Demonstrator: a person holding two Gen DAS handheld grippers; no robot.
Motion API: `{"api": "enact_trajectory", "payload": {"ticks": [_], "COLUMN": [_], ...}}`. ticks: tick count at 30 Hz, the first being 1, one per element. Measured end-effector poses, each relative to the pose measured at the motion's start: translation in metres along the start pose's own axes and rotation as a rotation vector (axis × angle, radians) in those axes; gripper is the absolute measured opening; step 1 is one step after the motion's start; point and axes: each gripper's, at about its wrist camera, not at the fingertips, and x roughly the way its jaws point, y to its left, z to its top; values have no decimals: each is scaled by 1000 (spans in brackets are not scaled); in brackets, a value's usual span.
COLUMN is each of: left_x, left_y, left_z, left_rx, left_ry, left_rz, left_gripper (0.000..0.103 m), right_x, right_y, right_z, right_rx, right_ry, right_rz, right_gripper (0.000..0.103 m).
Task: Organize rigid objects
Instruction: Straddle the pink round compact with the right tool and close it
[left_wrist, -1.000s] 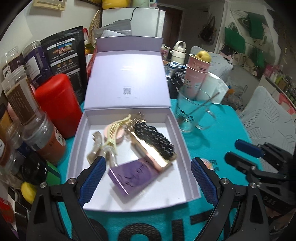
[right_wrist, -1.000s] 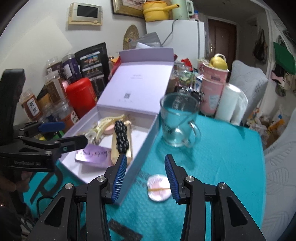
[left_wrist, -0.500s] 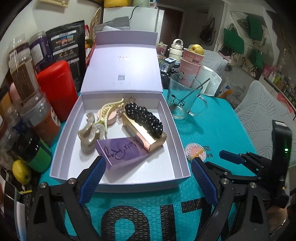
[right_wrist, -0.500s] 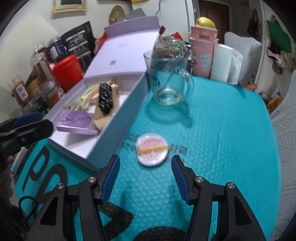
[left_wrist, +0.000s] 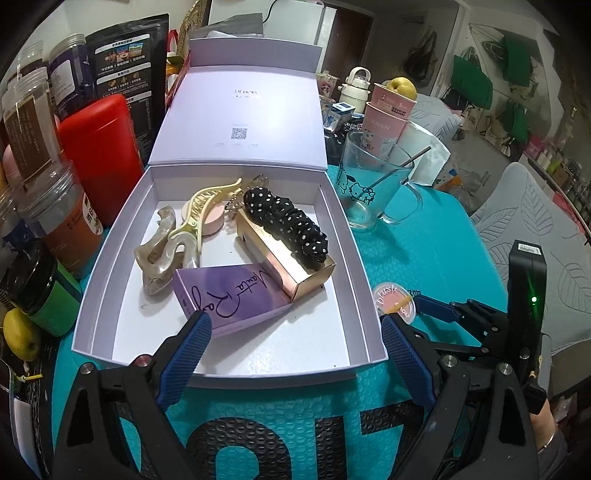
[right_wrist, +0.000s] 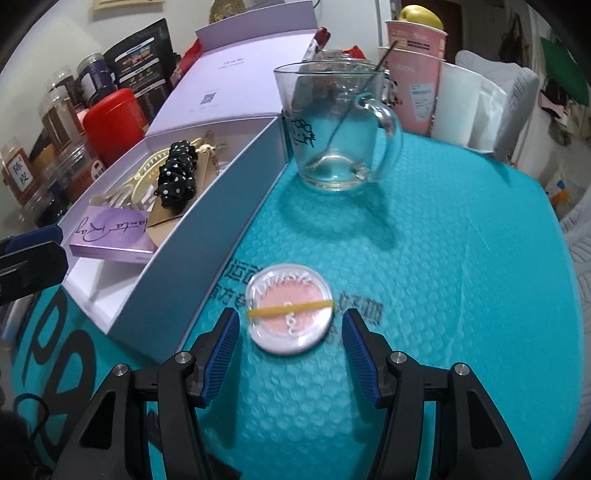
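Straddling round compact (right_wrist: 289, 308): right tool (right_wrist: 290, 350) spread, pads clear either side, item flat on teal surface (right_wrist: 443, 277) beside lilac box (right_wrist: 207, 236); lower squarely, pinch across rim; left tool (left_wrist: 295, 354) spread, empty

Glass mug (right_wrist: 334, 122) with spoon; red canister (left_wrist: 101, 155); pink cups (right_wrist: 415, 74)
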Motion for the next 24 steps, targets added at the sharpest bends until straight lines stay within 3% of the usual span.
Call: {"api": "enact_trajectory", "payload": {"ticks": [3,6,13,24], "left_x": [1,2,-3,-21], "left_y": [1,1,4,11], "left_z": [-1,-2,-5,-36], "left_rx": [-7,-2,-4,4], "left_ry": [1,6,7,20], "left_rz": [2,5,-8,-1], "left_gripper": [94,94,94,94], "right_x": [3,4,-5,-41], "right_y": [8,13,8,22], "right_z": [-1,-2,-6,-44], "right_rx": [-44,-73,-44,-29], "right_ry": [-8,-11,5,12], "right_rz": [-25,-63,-28,5], "right_gripper": [58,50,49,48]}}
